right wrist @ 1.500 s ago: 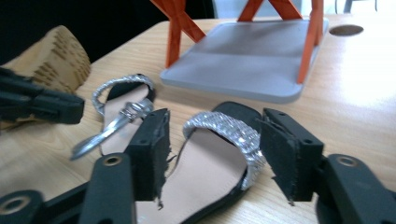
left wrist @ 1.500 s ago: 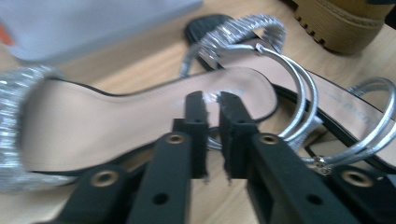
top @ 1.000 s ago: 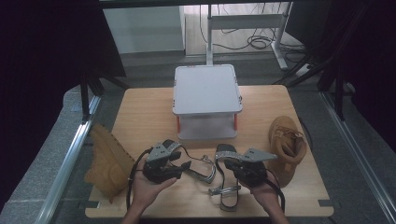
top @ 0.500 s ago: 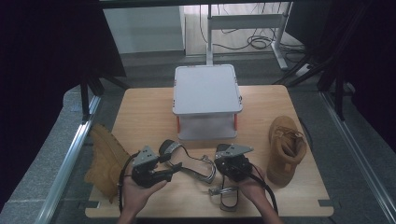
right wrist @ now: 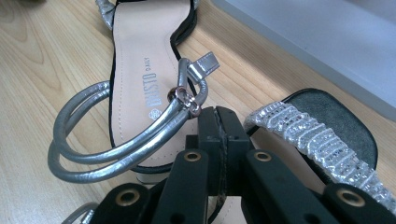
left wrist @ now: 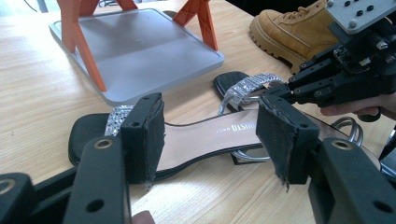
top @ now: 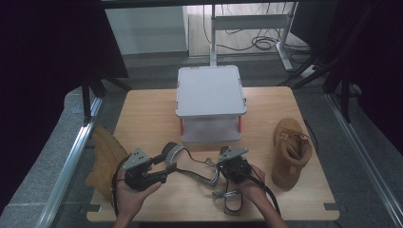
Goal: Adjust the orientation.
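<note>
Ahead of us the grey square-topped plastic stand on orange legs blocks the middle of the light wooden table, though bare board runs open on both its flanks. Low room lies under its top, between the legs. At our near edge the two black strappy sandals with silver rhinestone bands crowd the gap between our hands. To the right, the tan lace-up suede boot narrows that passage; its mate, a second tan boot, hangs at the left edge.
</note>
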The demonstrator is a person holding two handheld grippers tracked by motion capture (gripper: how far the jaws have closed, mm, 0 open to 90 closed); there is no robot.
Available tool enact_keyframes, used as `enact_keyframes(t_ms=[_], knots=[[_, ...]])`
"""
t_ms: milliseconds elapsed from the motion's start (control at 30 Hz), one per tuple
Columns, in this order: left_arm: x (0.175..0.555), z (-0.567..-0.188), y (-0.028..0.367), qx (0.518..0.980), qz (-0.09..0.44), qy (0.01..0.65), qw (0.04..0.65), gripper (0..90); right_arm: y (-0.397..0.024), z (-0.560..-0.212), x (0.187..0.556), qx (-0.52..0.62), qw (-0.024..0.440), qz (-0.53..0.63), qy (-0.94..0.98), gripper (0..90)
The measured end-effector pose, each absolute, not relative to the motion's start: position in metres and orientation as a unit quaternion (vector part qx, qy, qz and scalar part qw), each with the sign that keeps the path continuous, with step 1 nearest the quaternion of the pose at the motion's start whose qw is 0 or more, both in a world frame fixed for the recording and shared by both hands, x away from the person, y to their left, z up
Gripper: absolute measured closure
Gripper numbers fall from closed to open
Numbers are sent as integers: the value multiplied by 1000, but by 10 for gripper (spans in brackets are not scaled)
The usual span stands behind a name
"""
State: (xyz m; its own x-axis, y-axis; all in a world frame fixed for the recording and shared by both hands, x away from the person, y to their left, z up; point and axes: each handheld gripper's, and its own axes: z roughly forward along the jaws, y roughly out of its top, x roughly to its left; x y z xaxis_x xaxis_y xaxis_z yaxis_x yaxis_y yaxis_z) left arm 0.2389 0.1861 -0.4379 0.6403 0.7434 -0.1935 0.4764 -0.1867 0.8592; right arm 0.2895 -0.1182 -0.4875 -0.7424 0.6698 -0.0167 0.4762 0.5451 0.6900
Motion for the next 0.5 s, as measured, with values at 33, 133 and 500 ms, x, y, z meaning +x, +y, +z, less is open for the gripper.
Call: enact_keyframes(t_ms=[33, 133, 500], knots=[[239, -438, 186, 758, 133, 402, 496, 420, -118, -488, 289, 330, 139, 345, 867, 897], [238, -438, 186, 759, 134, 400, 496, 420, -118, -487, 288, 323, 136, 345, 871, 898], [238, -440, 187, 760, 134, 401, 494, 421, -107, -485, 271, 273, 119, 353, 887, 898]])
